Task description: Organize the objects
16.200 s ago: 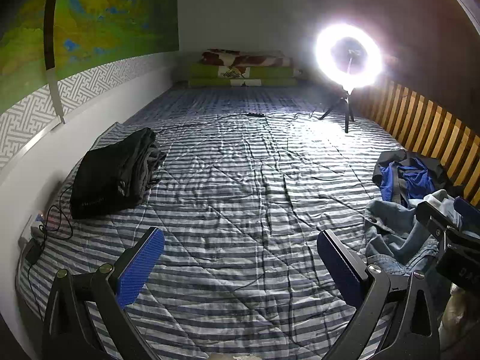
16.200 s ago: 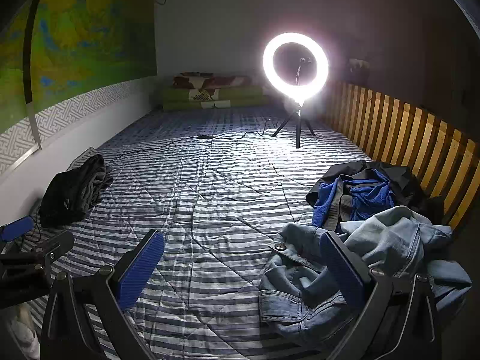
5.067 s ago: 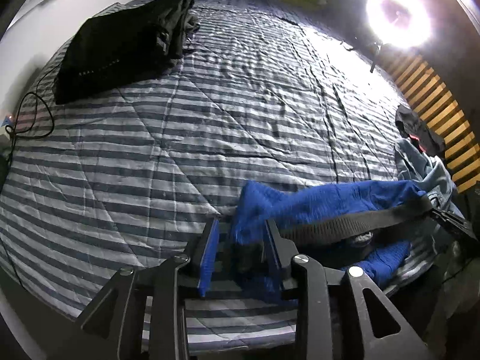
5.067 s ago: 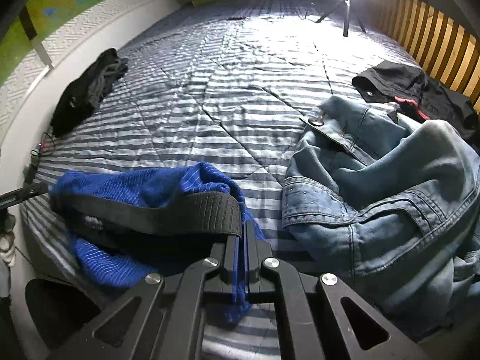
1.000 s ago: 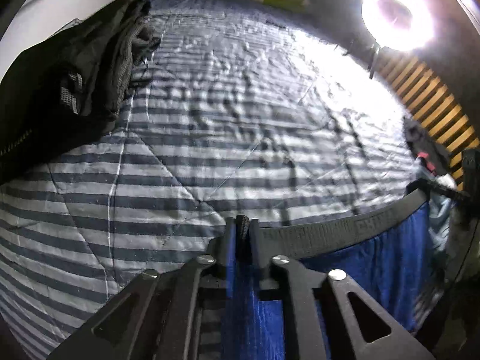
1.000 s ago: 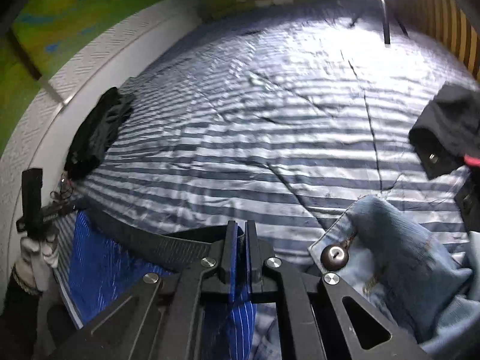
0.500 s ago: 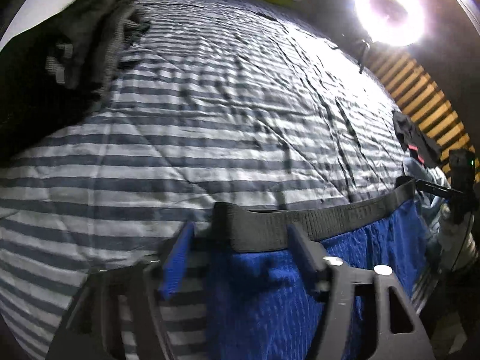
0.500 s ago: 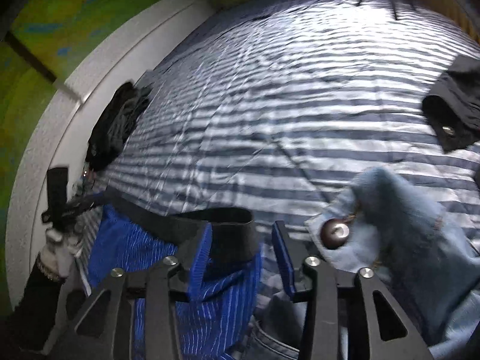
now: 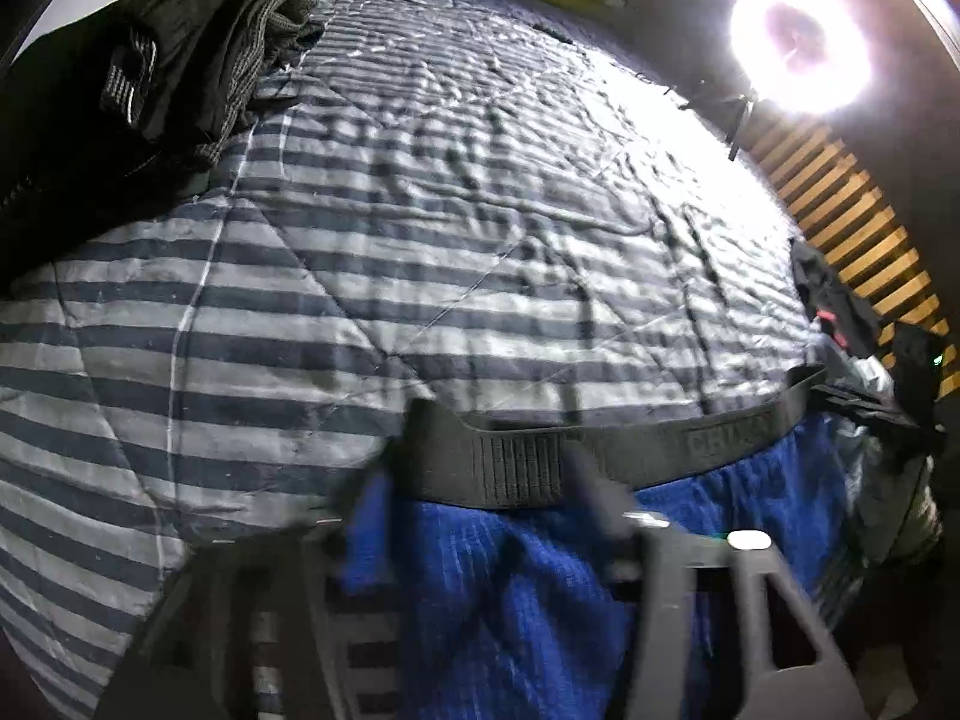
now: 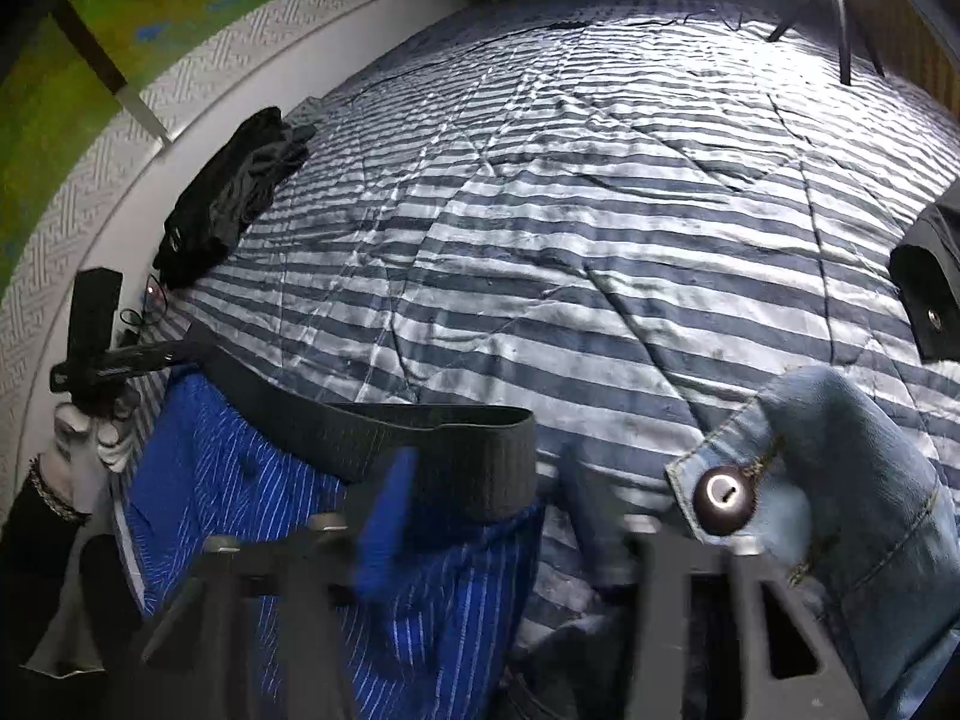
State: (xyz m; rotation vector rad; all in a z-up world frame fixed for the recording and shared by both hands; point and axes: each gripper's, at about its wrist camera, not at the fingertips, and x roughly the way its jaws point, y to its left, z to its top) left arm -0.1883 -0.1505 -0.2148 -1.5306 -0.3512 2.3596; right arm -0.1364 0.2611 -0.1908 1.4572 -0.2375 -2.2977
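Blue shorts (image 9: pixel 540 594) with a black elastic waistband (image 9: pixel 600 456) lie spread at the near edge of the striped bed; they also show in the right wrist view (image 10: pixel 228 516). My left gripper (image 9: pixel 474 498) is open, its blurred fingers either side of the waistband's left end. My right gripper (image 10: pixel 486 498) is open around the waistband's right end (image 10: pixel 474 462). The right gripper also shows at the far right of the left wrist view (image 9: pixel 912 384), and the left gripper at the left of the right wrist view (image 10: pixel 90 348).
A folded black pile (image 9: pixel 120 96) lies at the bed's left edge, also in the right wrist view (image 10: pixel 228 204). Denim jeans (image 10: pixel 858 516) lie right of the shorts. A dark garment (image 10: pixel 930 294) lies further right. A ring light (image 9: pixel 798 54) stands on the striped quilt (image 9: pixel 480 210).
Both grippers were shut on the waistband a second ago and have opened, letting the shorts go. The shorts now lie flat on the near edge of the bed.
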